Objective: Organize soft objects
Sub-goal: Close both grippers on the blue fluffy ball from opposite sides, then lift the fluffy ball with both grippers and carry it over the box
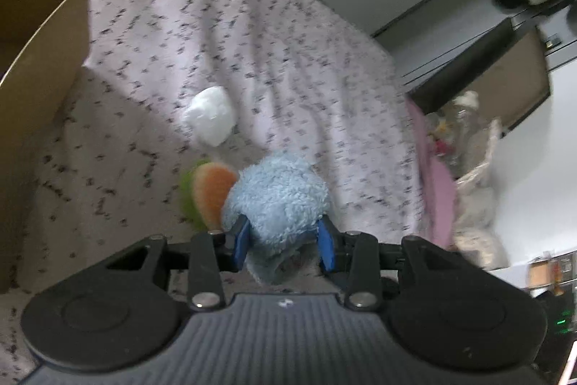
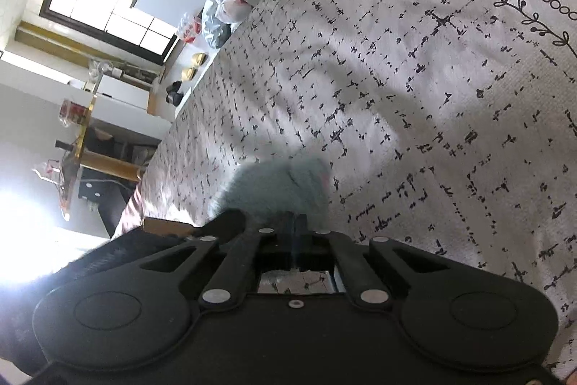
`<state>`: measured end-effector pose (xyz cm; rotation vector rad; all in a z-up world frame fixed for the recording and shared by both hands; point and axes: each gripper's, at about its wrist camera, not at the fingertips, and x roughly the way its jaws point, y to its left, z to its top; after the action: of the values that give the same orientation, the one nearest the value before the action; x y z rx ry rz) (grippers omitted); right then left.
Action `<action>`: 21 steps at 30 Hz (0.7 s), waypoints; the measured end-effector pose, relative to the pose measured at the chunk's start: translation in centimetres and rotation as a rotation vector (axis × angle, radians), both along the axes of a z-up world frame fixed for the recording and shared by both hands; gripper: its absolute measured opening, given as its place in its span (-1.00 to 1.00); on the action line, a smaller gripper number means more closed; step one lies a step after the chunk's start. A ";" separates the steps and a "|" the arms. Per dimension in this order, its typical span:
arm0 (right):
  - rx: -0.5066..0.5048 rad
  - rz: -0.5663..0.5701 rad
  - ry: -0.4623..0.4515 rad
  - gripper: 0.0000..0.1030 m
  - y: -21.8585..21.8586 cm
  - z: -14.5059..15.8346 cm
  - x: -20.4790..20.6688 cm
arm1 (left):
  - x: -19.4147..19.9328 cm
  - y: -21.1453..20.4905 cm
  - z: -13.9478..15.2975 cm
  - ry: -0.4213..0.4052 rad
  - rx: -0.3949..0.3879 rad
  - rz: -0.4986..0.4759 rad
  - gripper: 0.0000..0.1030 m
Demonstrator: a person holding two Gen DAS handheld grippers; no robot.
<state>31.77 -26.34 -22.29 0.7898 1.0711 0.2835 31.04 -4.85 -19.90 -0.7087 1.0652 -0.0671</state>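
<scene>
Soft toys on a bed with patterned cover

The bed (image 1: pixel 252 35) fills the room's middle, a cardboard box (image 1: pixel 39 89) at left; the left gripper (image 1: pixel 285 240) fingers pinch a blue plush toy (image 1: pixel 277 197); the right gripper (image 2: pixel 294 226) fingers, pressed together, hold a grey plush (image 2: pixel 277 186); a white soft lump (image 1: pixel 211 119) lies farther.

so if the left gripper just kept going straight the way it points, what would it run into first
Most likely the patterned bedspread. The left gripper is shut on the blue plush toy, so the toy would press into it first. The white bundle lies left of that line, though depth is unclear.
</scene>
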 end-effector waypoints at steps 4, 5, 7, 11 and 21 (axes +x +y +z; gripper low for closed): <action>-0.009 -0.004 0.046 -1.00 0.1 -0.8 0.0 | -0.5 -0.1 -0.7 -0.002 0.008 0.008 -0.23; -0.005 -0.007 0.057 -1.00 0.0 -0.9 0.0 | -0.5 -0.1 -0.6 -0.007 0.012 0.009 -0.23; 0.014 -0.023 0.079 -0.96 -0.2 -1.3 0.0 | -0.4 -0.3 -0.4 -0.009 0.023 0.008 -0.22; 0.038 -0.016 0.081 -0.81 0.1 -1.5 0.4 | 0.3 0.0 0.2 -0.015 0.050 0.019 -0.22; 0.042 -0.009 0.073 -0.34 1.4 -1.9 1.6 | 1.6 0.7 0.0 -0.018 0.056 0.015 -0.22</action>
<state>33.39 -24.94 -24.20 0.8471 1.1328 0.2723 32.65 -4.15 -19.90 -0.6643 1.0410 -0.0310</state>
